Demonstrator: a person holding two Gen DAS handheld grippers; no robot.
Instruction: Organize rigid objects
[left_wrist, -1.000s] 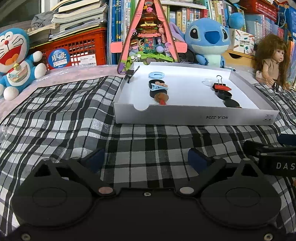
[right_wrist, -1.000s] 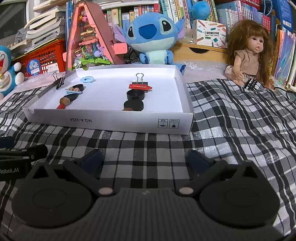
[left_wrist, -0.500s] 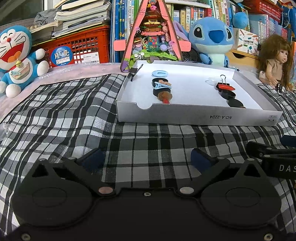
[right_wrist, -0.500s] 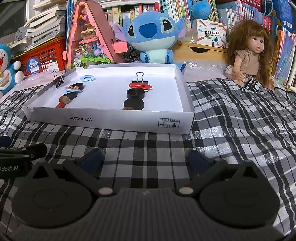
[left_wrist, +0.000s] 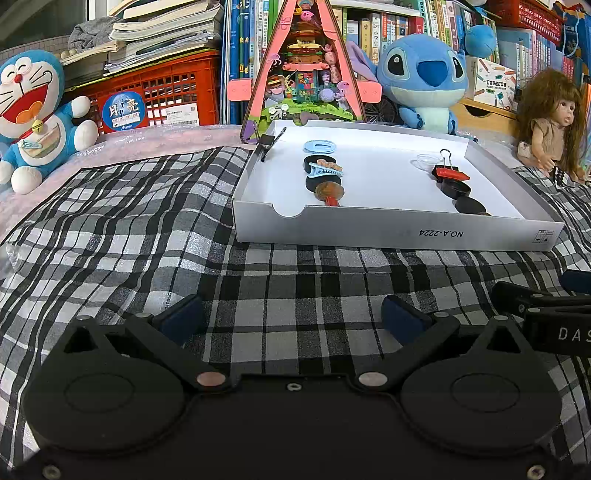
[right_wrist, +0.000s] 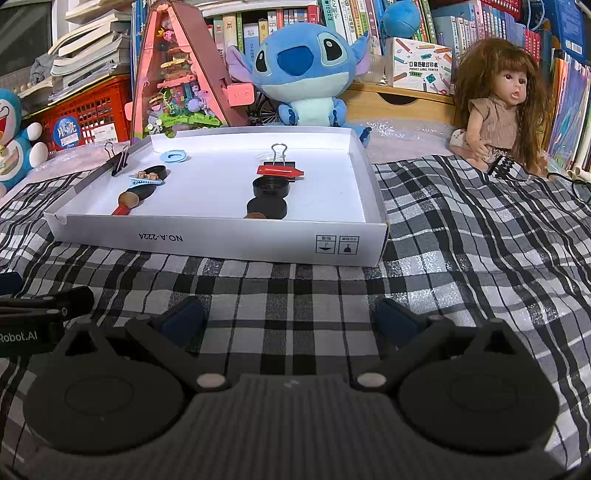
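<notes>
A white shallow box (left_wrist: 399, 232) (right_wrist: 221, 242) lies on the plaid cloth ahead of both grippers. Inside, a left row holds a light blue oval lid (left_wrist: 320, 146), a blue hair clip (left_wrist: 325, 170) (right_wrist: 145, 181) and a brown brush with a red handle (left_wrist: 330, 192). A right row holds a binder clip (right_wrist: 279, 155), a red piece (right_wrist: 280, 171) (left_wrist: 451, 173) and black round lids (right_wrist: 270, 187) (left_wrist: 456, 190). A black binder clip (left_wrist: 270, 142) (right_wrist: 119, 161) grips the box's left wall. My left gripper (left_wrist: 291, 317) and right gripper (right_wrist: 291, 317) are both open and empty, low over the cloth in front of the box.
Behind the box stand a pink triangular toy house (left_wrist: 306, 70), a Stitch plush (right_wrist: 306, 70), a doll (right_wrist: 498, 107), a Doraemon plush (left_wrist: 33, 110), a red crate (left_wrist: 147, 99) and bookshelves. The right gripper's body (left_wrist: 554, 317) shows at the left wrist view's right edge.
The left gripper has drawn back and turned slightly, so the box sits a little further right and higher in its view. The right gripper has barely moved. Both stay open.
</notes>
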